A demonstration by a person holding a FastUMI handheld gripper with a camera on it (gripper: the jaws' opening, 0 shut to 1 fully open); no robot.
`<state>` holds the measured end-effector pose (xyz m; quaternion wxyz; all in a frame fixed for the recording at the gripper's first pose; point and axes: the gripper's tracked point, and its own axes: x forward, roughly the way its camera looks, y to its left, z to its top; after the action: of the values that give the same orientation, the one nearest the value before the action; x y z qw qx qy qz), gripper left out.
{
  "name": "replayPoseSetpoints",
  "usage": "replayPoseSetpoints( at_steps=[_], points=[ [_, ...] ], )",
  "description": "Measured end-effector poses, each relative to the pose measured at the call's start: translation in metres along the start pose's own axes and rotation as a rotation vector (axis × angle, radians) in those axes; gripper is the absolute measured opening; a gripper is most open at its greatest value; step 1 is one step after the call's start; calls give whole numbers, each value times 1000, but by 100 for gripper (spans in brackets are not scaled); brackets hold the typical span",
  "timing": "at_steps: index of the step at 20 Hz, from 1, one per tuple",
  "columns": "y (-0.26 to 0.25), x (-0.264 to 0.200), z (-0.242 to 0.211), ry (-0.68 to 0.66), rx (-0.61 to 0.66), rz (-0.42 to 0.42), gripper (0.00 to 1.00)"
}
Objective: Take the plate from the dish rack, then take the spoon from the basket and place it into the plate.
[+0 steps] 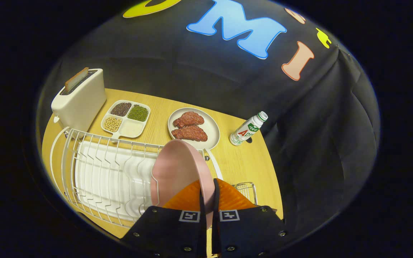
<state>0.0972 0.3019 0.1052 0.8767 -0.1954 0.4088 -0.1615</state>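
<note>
The pink plate [177,168] is pinched at its rim between the fingers [209,200] — both pressed on it. It is held upright over the dish rack [102,172] on the desk [249,165].

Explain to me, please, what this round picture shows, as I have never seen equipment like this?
No robot arm here: a person carries a hand-held gripper, and a fisheye camera riding on it looks forward along its two fingers. Those fingers are closed on the rim of a pink plate, standing on edge at the white wire dish rack. Beyond, on the wooden table, are a toaster with a slice in it, a divided tray of beans, a pan with two pieces of meat and a small bottle. A wire basket sits beside the fingers.
</note>
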Motion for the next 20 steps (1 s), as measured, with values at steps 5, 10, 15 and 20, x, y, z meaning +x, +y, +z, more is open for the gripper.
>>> replayPoseSetpoints(
  at_steps=[5,10,15,20],
  points=[
    [-11,-11,15,-29,-44,-53,5],
    [-36,-30,23,-66,21,-2,5],
    [-69,-55,10,-94,117,72,5],
    [-109,-78,-28,-113,170,133,5]
  ],
)
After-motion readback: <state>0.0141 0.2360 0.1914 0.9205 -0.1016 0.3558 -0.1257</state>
